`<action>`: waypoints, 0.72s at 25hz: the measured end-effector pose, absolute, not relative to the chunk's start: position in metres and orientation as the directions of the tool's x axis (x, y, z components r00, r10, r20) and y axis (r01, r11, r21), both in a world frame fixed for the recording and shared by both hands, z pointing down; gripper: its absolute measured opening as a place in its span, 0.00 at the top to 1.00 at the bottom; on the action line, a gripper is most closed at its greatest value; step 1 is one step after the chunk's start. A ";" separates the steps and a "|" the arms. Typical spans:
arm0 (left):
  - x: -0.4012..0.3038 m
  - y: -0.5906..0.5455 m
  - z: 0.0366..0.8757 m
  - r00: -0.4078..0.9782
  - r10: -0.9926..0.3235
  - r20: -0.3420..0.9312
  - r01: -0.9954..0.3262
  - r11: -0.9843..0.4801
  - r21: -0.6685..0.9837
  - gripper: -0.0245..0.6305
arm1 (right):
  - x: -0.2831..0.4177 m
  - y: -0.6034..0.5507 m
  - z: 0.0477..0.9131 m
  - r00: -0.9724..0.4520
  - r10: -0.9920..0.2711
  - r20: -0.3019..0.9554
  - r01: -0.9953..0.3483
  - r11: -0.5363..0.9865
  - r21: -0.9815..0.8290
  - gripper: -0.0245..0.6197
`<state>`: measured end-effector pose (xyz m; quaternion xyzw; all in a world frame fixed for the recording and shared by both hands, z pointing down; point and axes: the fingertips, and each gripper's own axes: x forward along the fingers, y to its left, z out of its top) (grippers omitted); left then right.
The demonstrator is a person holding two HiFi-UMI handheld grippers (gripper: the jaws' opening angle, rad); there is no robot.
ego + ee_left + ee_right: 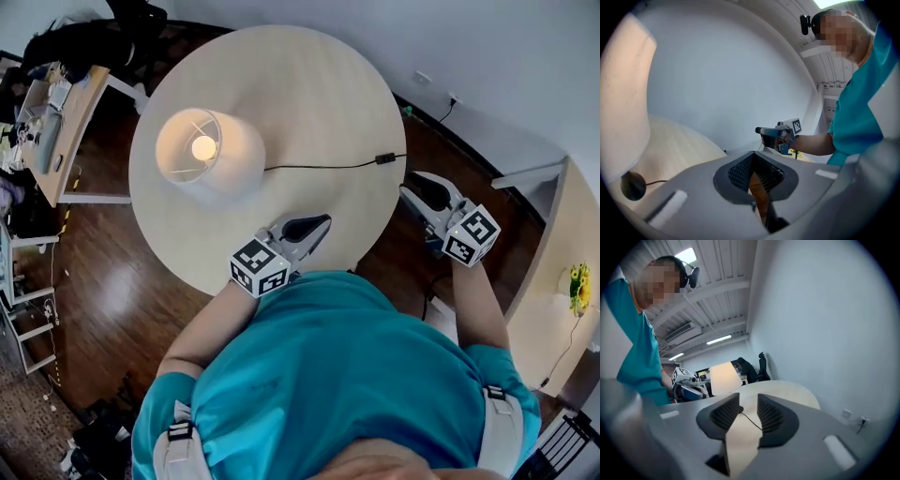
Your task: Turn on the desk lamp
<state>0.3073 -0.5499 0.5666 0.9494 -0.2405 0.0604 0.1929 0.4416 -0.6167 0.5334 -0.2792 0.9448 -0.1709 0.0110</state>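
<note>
status: white-shaded desk lamp [211, 155] is lit, its bulb [203, 147] glowing inside the shade, so the task reads as done as far as the views show. nothing looks left but pulling both tools clear. the lamp stands on the round pale wooden table [309, 84], well ahead and to the left of the left gripper [322, 223] fingertips. thin black cord [319, 167] runs from the lamp across the tabletop to a small black inline switch [385, 158], which lies on the table ahead of the right gripper [411, 184] fingertips, near but apart from them. left fingers: tips drawn together with nothing between them, hanging over the near table edge. right fingers: clearly apart and empty — in the right gripper view only tabletop and the cord show through the gap, and the tool sits just off the table rim. hard to make out: the switch is too small to read its position, so "on" is judged from the glow alone. the lamp base is hidden under the shade from above. the cord's far end drops off the table edge out of sight, and the person's torso covers the nearest rim — the left gripper view also cuts the shade off at its edge.
</note>
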 end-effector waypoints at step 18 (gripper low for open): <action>0.034 -0.259 0.490 0.973 -0.227 0.028 -0.229 -0.955 0.188 0.92 | 0.226 -0.220 0.418 -0.631 -0.765 -0.129 -0.736 0.642 -0.214 0.96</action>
